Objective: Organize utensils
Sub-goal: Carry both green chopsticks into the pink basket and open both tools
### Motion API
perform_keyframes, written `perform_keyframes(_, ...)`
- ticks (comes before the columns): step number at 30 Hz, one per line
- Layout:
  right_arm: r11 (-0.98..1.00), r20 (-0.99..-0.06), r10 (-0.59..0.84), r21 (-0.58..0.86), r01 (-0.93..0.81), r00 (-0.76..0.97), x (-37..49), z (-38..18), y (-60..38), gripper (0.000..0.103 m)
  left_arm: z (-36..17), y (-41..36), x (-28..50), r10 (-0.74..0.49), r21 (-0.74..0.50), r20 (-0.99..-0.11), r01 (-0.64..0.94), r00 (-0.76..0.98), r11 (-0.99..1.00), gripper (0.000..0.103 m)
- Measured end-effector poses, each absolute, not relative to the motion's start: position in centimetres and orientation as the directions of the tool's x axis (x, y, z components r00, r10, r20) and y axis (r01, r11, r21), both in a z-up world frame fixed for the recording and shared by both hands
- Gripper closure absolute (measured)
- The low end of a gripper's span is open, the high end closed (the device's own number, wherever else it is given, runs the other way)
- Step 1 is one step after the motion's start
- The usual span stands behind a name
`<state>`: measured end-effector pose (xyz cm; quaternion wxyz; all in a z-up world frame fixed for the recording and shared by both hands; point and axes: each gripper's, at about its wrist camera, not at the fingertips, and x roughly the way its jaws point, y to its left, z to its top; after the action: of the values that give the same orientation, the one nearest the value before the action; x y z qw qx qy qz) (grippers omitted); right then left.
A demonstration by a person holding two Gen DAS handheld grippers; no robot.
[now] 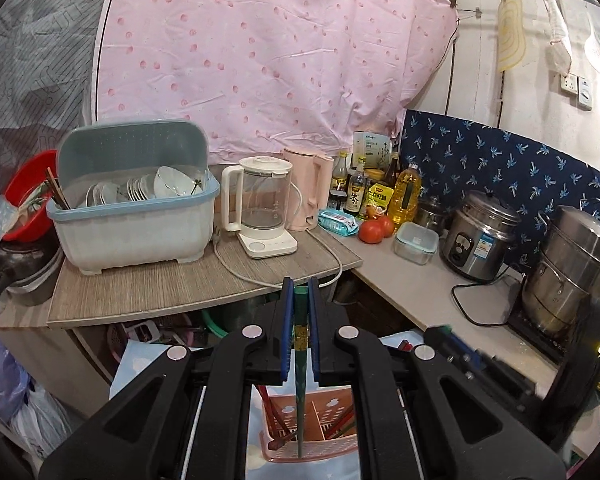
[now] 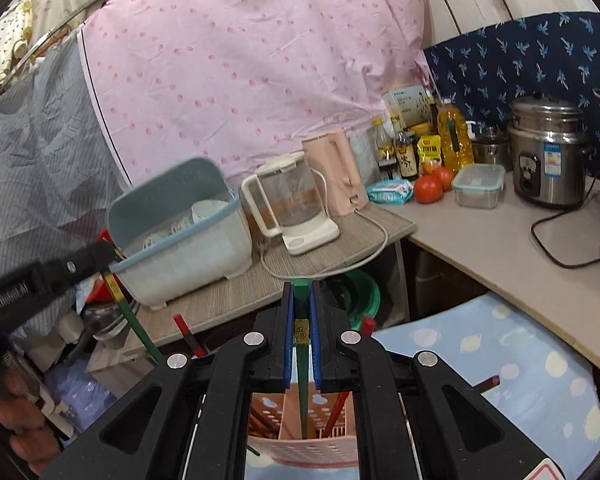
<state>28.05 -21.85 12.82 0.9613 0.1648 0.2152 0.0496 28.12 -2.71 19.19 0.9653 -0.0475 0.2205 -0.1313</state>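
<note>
The left gripper is closed on a green chopstick, pinched between its blue pads, the stick's thin end hanging down into a pink slotted utensil holder that already has red chopsticks in it. The right gripper likewise clamps a second green chopstick, whose lower end dips into the same pink holder. In the right wrist view the left gripper shows at the left edge, carrying its green stick with a gold band. The holder stands on a light blue cloth with pale cloud shapes. Beyond lies a wood-grain counter bearing a blue-rimmed dish rack full of white bowls and plates, a glass kettle on a white base, and a pink kettle behind it. To the right, a pale worktop holds sauce bottles, a bottle of oil, two tomatoes, a lidded clear container, and a steel rice cooker. A pink dotted sheet hangs over the back wall.
</note>
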Motion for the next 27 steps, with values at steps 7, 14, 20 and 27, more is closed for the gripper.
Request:
perform_keyframes(7, 0.938, -0.369, 0.163, 0.345, -0.028, 0.915, 27.8, 13.9, -22.4, 0.096, 22.6, -2.1, 27.2, -0.291, -0.162, -0.341, 0.249, 0.894, 0.955, 0.096)
perform_keyframes(14, 0.937, -0.374, 0.164, 0.348, -0.025, 0.913, 28.3, 13.9, -22.4, 0.096, 22.2, -2.3, 28.2, -0.266, -0.149, -0.346, 0.227, 0.9, 0.962, 0.096)
perform_keyframes(20, 0.941, -0.438, 0.144, 0.338, 0.014, 0.887, 28.3, 10.8, -22.6, 0.081, 17.9, -3.1, 29.1, -0.254, -0.147, -0.428, 0.211, 0.867, 0.966, 0.09)
perform_keyframes(27, 0.94, -0.441, 0.124, 0.338, 0.037, 0.889, 26.2, 10.4, -23.1, 0.057, 16.1, -3.8, 27.7, -0.216, -0.102, -0.464, 0.19, 0.859, 0.976, 0.05)
